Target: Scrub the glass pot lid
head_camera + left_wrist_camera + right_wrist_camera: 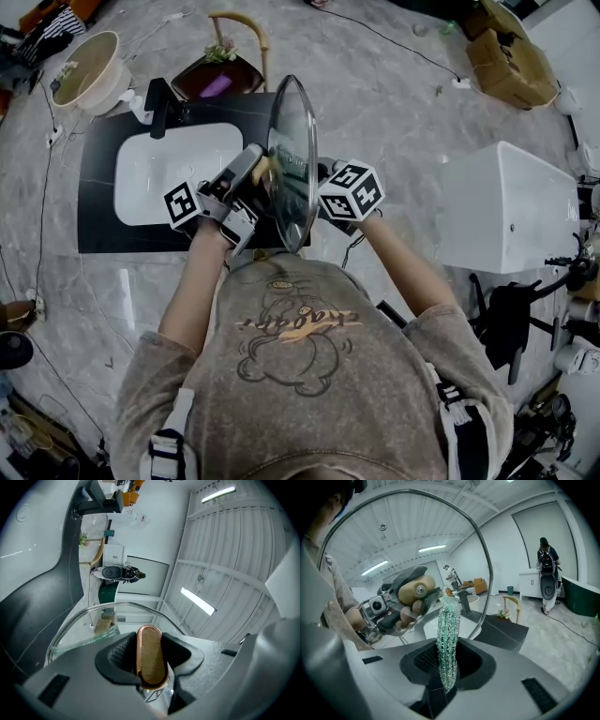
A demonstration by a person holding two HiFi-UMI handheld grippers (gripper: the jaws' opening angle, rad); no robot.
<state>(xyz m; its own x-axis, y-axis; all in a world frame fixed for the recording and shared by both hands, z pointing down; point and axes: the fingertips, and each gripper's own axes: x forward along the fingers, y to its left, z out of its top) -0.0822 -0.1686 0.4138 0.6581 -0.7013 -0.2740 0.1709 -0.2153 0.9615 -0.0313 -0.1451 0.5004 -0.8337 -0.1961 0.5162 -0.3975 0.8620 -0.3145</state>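
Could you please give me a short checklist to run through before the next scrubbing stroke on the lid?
1. Left tongs clamped on the lid's handle: ok.
2. Right tongs clamped on the scrubber: ok.
3. Glass lid held up on edge between the two tongs: ok.
4. Scrubber touching the glass: cannot tell; it stands close in front of the glass in the right gripper view, but contact is not visible.
5. Lid over the sink basin for drips: cannot tell; in the head view it appears beside the basin's right edge.
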